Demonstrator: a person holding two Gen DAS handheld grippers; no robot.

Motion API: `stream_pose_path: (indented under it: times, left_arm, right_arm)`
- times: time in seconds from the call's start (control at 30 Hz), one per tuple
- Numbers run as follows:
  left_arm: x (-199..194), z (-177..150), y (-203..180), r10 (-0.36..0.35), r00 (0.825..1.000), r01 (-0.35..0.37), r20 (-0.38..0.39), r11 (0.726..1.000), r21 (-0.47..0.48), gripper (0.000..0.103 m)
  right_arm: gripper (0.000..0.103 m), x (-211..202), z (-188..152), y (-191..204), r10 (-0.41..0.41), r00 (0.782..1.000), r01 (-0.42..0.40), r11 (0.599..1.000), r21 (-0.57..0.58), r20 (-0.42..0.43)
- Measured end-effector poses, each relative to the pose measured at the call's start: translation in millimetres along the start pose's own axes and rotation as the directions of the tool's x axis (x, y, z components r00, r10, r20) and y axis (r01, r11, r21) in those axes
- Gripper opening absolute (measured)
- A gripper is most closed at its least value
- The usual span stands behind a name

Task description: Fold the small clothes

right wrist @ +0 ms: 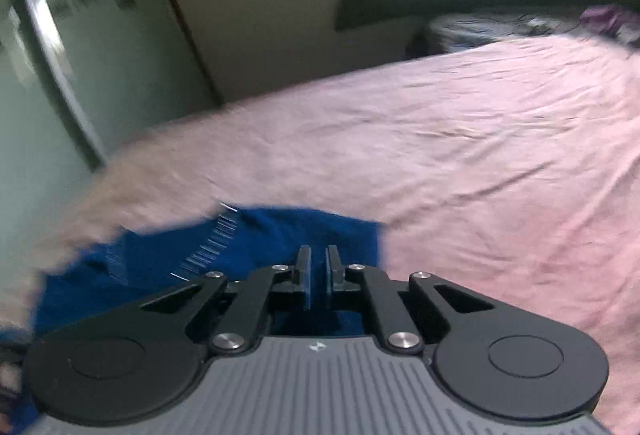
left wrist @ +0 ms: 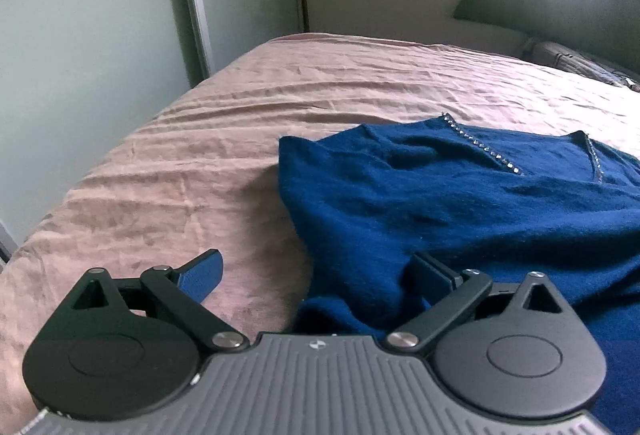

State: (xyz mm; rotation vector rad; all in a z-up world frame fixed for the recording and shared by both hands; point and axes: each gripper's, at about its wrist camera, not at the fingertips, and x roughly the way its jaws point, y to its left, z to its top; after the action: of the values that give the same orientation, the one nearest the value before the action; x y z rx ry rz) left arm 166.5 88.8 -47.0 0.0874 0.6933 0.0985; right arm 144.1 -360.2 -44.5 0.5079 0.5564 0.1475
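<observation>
A wide bed [left wrist: 360, 83] under a creased pink sheet filled both views and served as the folding surface. A blue sweater [left wrist: 460, 203] with a stone-trimmed neckline was spread flat on its near side, presumably so that its edges could be reached. The left gripper [left wrist: 320, 275] was held wide open with nothing clamped, its right finger over the sweater's near left edge, probably readied for a grasp. The right gripper [right wrist: 319, 267] was drawn nearly shut over blue fabric; whether cloth was pinched could not be told. No containers were seen.
</observation>
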Motion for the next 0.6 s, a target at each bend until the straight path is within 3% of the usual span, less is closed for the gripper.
stream_pose_path:
  times: [0.03, 0.1, 0.13, 0.17, 0.2, 0.27, 0.3, 0.37, 0.47, 0.6]
  left_arm:
    - [1, 0, 0, 0.002, 1.0, -0.002, -0.001, 1.0, 0.001, 0.1]
    - [2, -1, -2, 0.009, 1.0, -0.009, 0.002, 1.0, 0.004, 0.101]
    - [1, -1, -2, 0.011, 1.0, -0.011, 0.004, 1.0, 0.007, 0.101]
    - [-1, -1, -2, 0.012, 1.0, -0.012, 0.007, 1.0, 0.01, 0.1]
    - [-6, -1, -2, 0.012, 1.0, -0.012, 0.015, 1.0, 0.014, 0.099]
    - [-16, -2, -4, 0.019, 0.999, -0.02, 0.051, 0.999, 0.026, 0.099]
    - [-18, -2, -5, 0.018, 0.998, -0.02, 0.063, 0.999, 0.035, 0.099]
    - [-19, -1, -10, 0.004, 0.998, -0.007, 0.063, 0.999, 0.053, 0.099]
    - [-11, -1, -13, -0.012, 1.0, 0.012, 0.018, 0.999, 0.04, 0.099]
    - [-17, -4, -10, -0.016, 1.0, 0.016, 0.003, 1.0, 0.022, 0.099]
  right_arm:
    - [0.007, 0, 3, 0, -0.008, 1.0, 0.008, 1.0, 0.003, -0.004]
    - [0.007, 13, 3, 5, -0.172, 0.984, 0.167, 0.981, -0.101, -0.04]
    - [0.007, 21, 1, 8, -0.293, 0.955, 0.282, 0.945, -0.164, -0.045]
    - [0.007, 25, -2, 9, -0.417, 0.909, 0.406, 0.892, -0.196, -0.016]
    - [0.008, 20, -4, 9, -0.448, 0.894, 0.443, 0.876, -0.19, 0.016]
    - [0.008, -2, -9, 11, -0.335, 0.939, 0.342, 0.932, -0.123, 0.074]
    - [0.008, -9, -13, 15, -0.256, 0.964, 0.263, 0.957, -0.12, 0.071]
    - [0.008, -6, -22, 28, -0.166, 0.986, 0.166, 0.97, -0.176, 0.012]
    - [0.008, 12, -35, 36, -0.13, 0.986, 0.108, 0.972, -0.207, -0.099]
    - [0.009, 14, -34, 42, -0.207, 0.976, 0.192, 0.965, -0.181, -0.068]
